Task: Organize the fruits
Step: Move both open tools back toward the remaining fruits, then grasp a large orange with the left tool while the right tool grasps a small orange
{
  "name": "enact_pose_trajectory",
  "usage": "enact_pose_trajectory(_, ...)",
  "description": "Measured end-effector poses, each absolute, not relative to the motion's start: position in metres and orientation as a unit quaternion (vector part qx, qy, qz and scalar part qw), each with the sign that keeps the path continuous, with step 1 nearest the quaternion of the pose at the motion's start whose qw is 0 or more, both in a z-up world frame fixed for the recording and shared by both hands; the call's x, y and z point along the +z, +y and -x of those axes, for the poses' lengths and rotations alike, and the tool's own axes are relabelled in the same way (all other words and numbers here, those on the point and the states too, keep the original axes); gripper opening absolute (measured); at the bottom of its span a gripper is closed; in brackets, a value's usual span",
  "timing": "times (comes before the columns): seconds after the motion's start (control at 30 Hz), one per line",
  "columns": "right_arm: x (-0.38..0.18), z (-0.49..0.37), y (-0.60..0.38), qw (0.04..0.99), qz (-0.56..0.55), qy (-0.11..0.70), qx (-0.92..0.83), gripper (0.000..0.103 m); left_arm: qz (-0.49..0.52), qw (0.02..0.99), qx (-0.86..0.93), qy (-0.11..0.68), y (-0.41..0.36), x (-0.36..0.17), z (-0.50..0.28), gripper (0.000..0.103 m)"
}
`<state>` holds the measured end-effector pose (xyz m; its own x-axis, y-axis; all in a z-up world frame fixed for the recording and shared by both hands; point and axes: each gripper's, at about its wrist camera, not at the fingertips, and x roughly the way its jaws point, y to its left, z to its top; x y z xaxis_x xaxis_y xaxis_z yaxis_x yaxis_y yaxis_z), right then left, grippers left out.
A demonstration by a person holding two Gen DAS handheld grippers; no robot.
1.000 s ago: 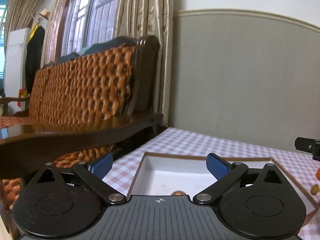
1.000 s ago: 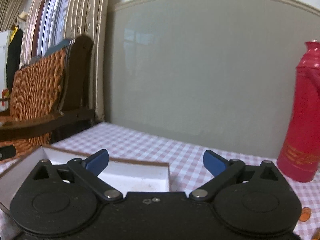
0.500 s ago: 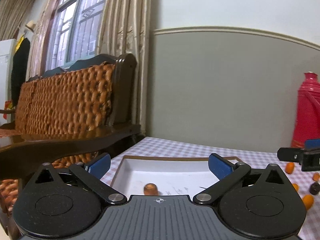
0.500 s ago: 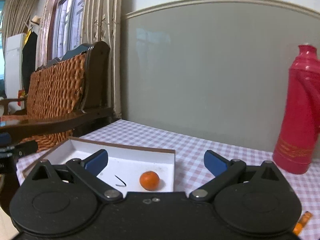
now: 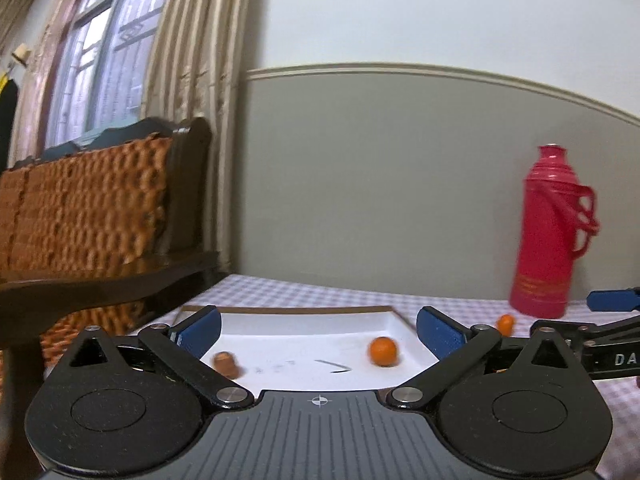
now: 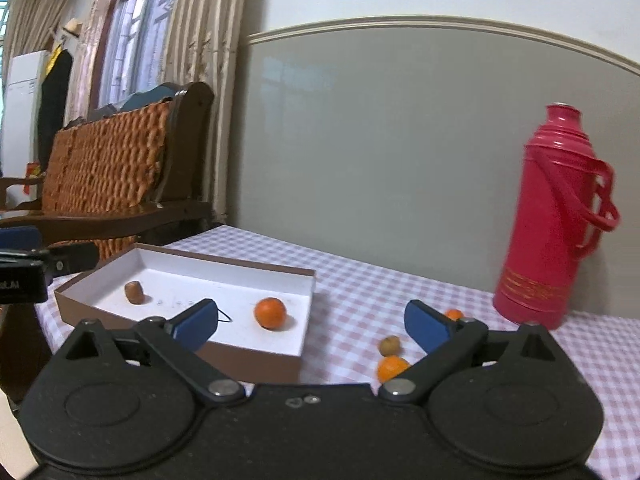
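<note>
Checked tablecloth (image 6: 352,292) bare beyond box (image 6: 256,354) edge.

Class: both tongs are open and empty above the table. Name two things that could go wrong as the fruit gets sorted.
1. The loose fruits lie near the flask; a wide reach by the right tongs might knock it.
2. The round orange in the box could roll if that is bumped.

"What kind of place is this?"
"A home. See the wooden sofa (image 6: 120,168), long curtains (image 6: 200,28), a checked tablecloth (image 6: 360,272), and a red flask (image 6: 548,220) for hot water."
</note>
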<state>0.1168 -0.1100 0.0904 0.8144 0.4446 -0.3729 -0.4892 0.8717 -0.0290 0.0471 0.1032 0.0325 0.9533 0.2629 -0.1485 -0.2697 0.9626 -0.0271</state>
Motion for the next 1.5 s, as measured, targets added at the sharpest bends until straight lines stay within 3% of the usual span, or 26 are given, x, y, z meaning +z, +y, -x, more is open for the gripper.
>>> enact_pose_trajectory(0.53,0.082,-0.104,-0.191,0.968,0.054,0.191,0.153,0.087,0.001,0.995,0.056,0.087,0.033,0.019,-0.068,0.103)
enact_pose_trajectory(0.8,0.076,-0.101,-0.223,0.971,0.062,0.197,0.121,0.075,-0.006,0.995,0.021,0.095,0.002,0.014,-0.081,0.103)
enact_pose_trajectory(1.2,0.057,-0.123,-0.247,0.969,0.088,0.216,0.08,0.074,-0.026,0.991,-0.016,0.131,-0.042,-0.006,-0.117,0.102)
enact_pose_trajectory(1.33,0.048,-0.138,-0.252,0.964,0.084,0.238,0.084,0.074,-0.028,0.988,-0.022,0.149,-0.053,-0.014,-0.132,0.091)
enact_pose_trajectory(1.5,0.039,-0.154,-0.258,0.96,0.065,0.256,0.088,0.071,-0.03,0.985,-0.027,0.17,-0.067,-0.025,-0.154,0.089)
